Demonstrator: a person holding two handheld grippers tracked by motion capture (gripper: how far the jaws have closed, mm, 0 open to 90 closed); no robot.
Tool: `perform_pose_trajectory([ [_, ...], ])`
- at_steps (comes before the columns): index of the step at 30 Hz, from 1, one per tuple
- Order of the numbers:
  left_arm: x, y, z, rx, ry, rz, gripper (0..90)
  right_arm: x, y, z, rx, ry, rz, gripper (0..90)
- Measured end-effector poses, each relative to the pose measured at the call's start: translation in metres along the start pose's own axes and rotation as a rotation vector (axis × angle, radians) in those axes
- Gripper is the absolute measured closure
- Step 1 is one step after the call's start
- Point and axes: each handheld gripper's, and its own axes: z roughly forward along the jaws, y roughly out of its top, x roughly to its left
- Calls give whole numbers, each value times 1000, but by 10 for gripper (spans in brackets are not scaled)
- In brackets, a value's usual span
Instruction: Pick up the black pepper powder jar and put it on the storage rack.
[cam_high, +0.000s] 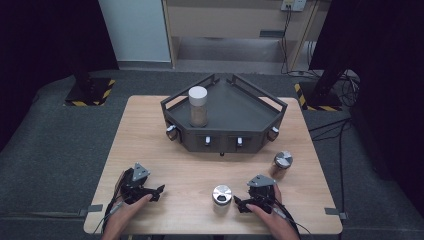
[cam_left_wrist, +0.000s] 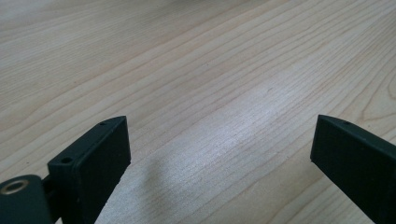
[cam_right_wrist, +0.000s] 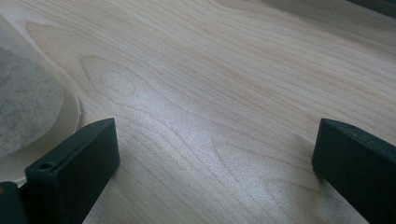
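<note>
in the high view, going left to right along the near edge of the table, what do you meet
left gripper → jar with a silver lid → right gripper → second silver-lidded jar, a bit farther back. Both grippers are open, with nothing between their jaws.

Pale wood-grain table (cam_high: 165, 150), dark grey tray (cam_high: 240, 112), black tongs (cam_high: 159, 190), silver-lidded jar (cam_high: 222, 196)

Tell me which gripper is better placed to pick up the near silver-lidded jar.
Right. The right gripper sits open right beside the near jar; the left gripper is open farther off across bare table.
</note>
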Motion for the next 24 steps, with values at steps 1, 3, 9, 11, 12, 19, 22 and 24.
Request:
perform_pose_trajectory([
  [1, 0, -1, 2, 1, -2, -9, 24, 0, 0, 0, 0, 0, 0, 8],
  [3, 0, -1, 4, 6, -1, -9, 19, 0, 0, 0, 0, 0, -1, 8],
  [9, 2, -5, 10, 18, 0, -17, 18, 0, 0, 0, 0, 0, -1, 8],
  [11, -2, -7, 9, 1, 30, -4, 25, 0, 0, 0, 0, 0, 0, 8],
  [12, -2, -8, 9, 0, 35, -1, 29, 0, 0, 0, 0, 0, 0, 8],
  [19, 7, -8, 13, 12, 3, -37, 18, 0, 0, 0, 0, 0, -1, 8],
  [22, 10, -9, 14, 12, -6, -51, 0, 0, 0, 0, 0, 0, -2, 8],
  [24, 11, -8, 15, 12, -8, -50, 0, 0, 0, 0, 0, 0, -1, 8],
])
